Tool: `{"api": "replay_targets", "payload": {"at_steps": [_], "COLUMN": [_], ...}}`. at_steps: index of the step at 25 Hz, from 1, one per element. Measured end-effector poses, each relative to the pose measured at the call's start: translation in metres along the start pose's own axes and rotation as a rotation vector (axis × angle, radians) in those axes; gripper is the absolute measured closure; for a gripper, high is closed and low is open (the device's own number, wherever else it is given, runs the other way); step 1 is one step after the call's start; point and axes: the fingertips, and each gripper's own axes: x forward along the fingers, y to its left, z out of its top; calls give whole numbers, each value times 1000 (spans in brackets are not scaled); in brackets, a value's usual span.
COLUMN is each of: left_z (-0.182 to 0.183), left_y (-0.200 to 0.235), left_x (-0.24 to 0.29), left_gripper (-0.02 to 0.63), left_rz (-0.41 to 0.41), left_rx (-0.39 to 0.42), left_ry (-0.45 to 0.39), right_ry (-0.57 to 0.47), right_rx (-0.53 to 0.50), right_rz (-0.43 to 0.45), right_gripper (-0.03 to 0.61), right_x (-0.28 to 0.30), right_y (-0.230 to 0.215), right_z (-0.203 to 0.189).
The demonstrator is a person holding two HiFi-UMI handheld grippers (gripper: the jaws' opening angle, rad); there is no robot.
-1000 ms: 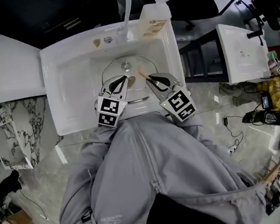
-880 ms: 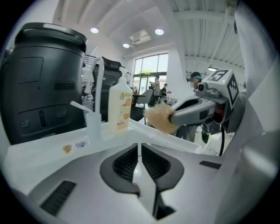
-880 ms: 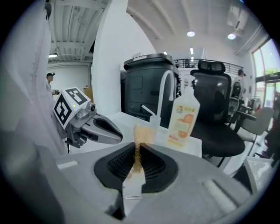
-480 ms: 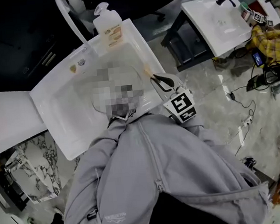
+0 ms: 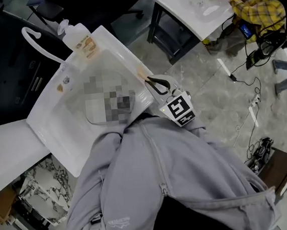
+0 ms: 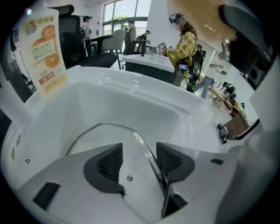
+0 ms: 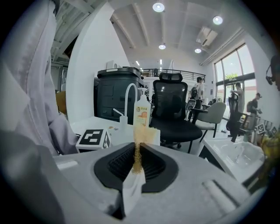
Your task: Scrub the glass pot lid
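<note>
Between the dark, ribbed, wedge-shaped pads of the left gripper (image 6: 139, 151), a clear gap is seen in its own view. The jaws have just been opening and stand wide apart, gripping nothing. The glass pot lid (image 6: 105, 138) lies under them in the white sink (image 6: 131, 98). Its thin, curved metal rim (image 6: 146, 151) runs through the gap, close to the right pad, and is not pressed by either pad. Beyond the basin's smooth, glossy wall, a soap bottle (image 6: 43, 52) with an orange-fruit label is stood on the sink's edge.

The right gripper (image 7: 138, 153) is shown by its own view clamped on a thin scrub pad (image 7: 136, 164). The pad is tan and fibrous at the top and white lower down, and it is held upright on edge. Behind it the left gripper's marker cube (image 7: 94, 138) is seen, then a curved white faucet (image 7: 129, 98) and a black office chair (image 7: 173, 109).

In the head view only the right gripper is made out, held at the sink's right rim above a grey jacket (image 5: 159, 176). The lid cannot be made out there. A second white sink (image 5: 198, 3) is set farther off.
</note>
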Motion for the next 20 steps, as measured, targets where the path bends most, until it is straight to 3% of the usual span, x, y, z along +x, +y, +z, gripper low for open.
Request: {"api": "replay_targets", "payload": {"at_steps": [3, 10, 16, 20], "left_z": [-2, 0, 6, 7], "left_y": [0, -6, 12, 22], "left_x": [3, -15, -70, -109], "left_gripper": [395, 480, 507, 538], "left_rz": [-16, 47, 63, 16], "left_rx": [-37, 69, -23, -98], "left_ry": [30, 25, -91, -161], "right_ry": [-7, -38, -74, -90], "right_rx": [-12, -19, -30, -32], "right_rz": [5, 27, 83, 126], "right_gripper": [543, 543, 543, 543], "right_x": [-2, -1, 13, 28], "right_y": [4, 10, 23, 33], "right_z": [1, 10, 25, 34]}}
